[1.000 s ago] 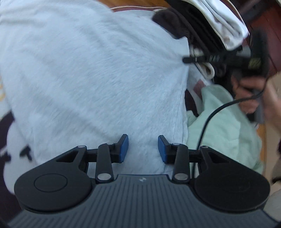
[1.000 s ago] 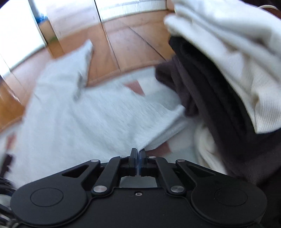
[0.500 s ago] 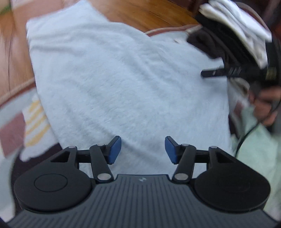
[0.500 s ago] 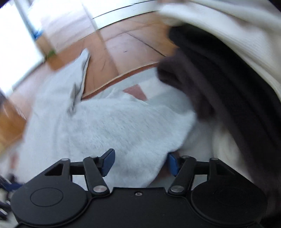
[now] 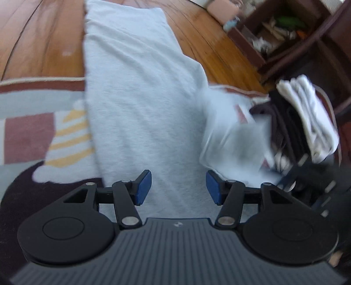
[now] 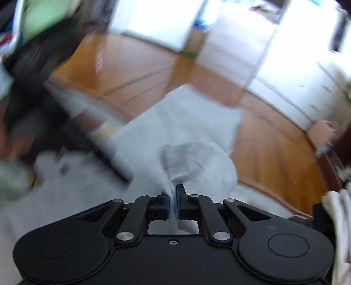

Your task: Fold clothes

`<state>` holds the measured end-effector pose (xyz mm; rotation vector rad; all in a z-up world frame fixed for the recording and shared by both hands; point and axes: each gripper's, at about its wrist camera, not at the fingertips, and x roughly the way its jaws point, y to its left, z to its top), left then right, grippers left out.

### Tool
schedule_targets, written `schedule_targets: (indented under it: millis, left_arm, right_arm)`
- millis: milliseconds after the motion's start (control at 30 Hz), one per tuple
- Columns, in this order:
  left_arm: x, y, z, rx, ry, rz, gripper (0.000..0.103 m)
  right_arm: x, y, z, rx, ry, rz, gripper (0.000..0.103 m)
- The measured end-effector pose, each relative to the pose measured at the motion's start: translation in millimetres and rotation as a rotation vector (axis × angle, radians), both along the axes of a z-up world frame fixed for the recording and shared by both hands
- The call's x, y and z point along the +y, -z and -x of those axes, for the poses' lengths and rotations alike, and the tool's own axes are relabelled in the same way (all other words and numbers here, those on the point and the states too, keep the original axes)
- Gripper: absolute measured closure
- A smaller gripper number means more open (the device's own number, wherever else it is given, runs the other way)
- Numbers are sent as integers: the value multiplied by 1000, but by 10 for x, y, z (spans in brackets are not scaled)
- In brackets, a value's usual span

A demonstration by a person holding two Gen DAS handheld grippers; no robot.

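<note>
A long light grey garment (image 5: pixel 140 105) lies flat across the patterned rug and out onto the wood floor. My left gripper (image 5: pixel 178 188) hovers over its near end, open, with only the cloth below showing between its blue pads (image 5: pixel 143 188). On the right, a blurred corner of the garment (image 5: pixel 232 140) is lifted off the rug. In the right wrist view my right gripper (image 6: pixel 172 197) has its jaws closing on a twisted fold of the garment (image 6: pixel 186 157), and the cloth is pinched between the pads. That view is heavily blurred.
A stack of folded white and dark clothes (image 5: pixel 307 118) sits on the rug's right side. Behind it stands a dark wooden shelf unit (image 5: pixel 285 32). The rug (image 5: pixel 28 131) borders the wood floor (image 5: pixel 39 43). A pale green cloth (image 6: pixel 48 15) shows at upper left.
My right gripper opened, then closed on the garment's edge, rolled over and swung it across. My left gripper opened wider and shifted, so the garment now runs lengthwise ahead of it.
</note>
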<state>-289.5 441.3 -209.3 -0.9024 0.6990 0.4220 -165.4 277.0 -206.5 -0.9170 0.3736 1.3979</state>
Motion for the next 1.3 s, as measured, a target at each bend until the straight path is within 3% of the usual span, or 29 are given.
schedule_targets:
  millis: [100, 233, 533, 700, 833, 900, 933, 967, 1000, 1033, 1133, 1200, 1233, 1300]
  left_arm:
    - [42, 87, 93, -29, -4, 70, 48]
    - [-4, 125, 4, -62, 25, 97, 48]
    - [-150, 161, -211, -117, 55, 135, 43]
    - [-261, 263, -288, -85, 71, 154, 43]
    - [-290, 276, -337, -98, 68, 152, 43]
    - [-285, 288, -408, -111, 49, 130, 43]
    - [-279, 294, -455, -119, 35, 113, 43]
    - [-275, 293, -509, -125, 28, 99, 45]
    - [-282, 271, -580, -126, 45, 92, 57]
    - [-300, 239, -639, -133, 78, 85, 101]
    - [-413, 16, -627, -217, 120, 38, 99]
    - [-486, -104, -582, -234, 120, 19, 99]
    - [-513, -114, -588, -200, 119, 21, 98]
    - [-526, 125, -680, -5, 114, 88, 98]
  right_arm:
    - [-56, 62, -7, 1, 21, 86, 95]
    - [-220, -73, -151, 57, 101, 99, 57]
    - [-471, 283, -382, 46, 302, 224, 44]
    - [-482, 173, -720, 199, 497, 177, 41]
    - [-529, 233, -829, 224, 499, 180, 33]
    - [-545, 272, -872, 275, 467, 164, 39]
    - [-541, 264, -909, 360, 441, 160, 64]
    - [-533, 246, -935, 426, 426, 153, 69]
    - [-518, 206, -919, 429, 424, 136, 74]
    - [-500, 164, -865, 381, 410, 116, 83]
    - [-578, 8, -784, 275, 415, 24, 88]
    - [-686, -66, -897, 298, 491, -21, 88]
    - [-723, -44, -953, 302, 528, -24, 88]
    - [-740, 121, -1051, 295, 589, 35, 88]
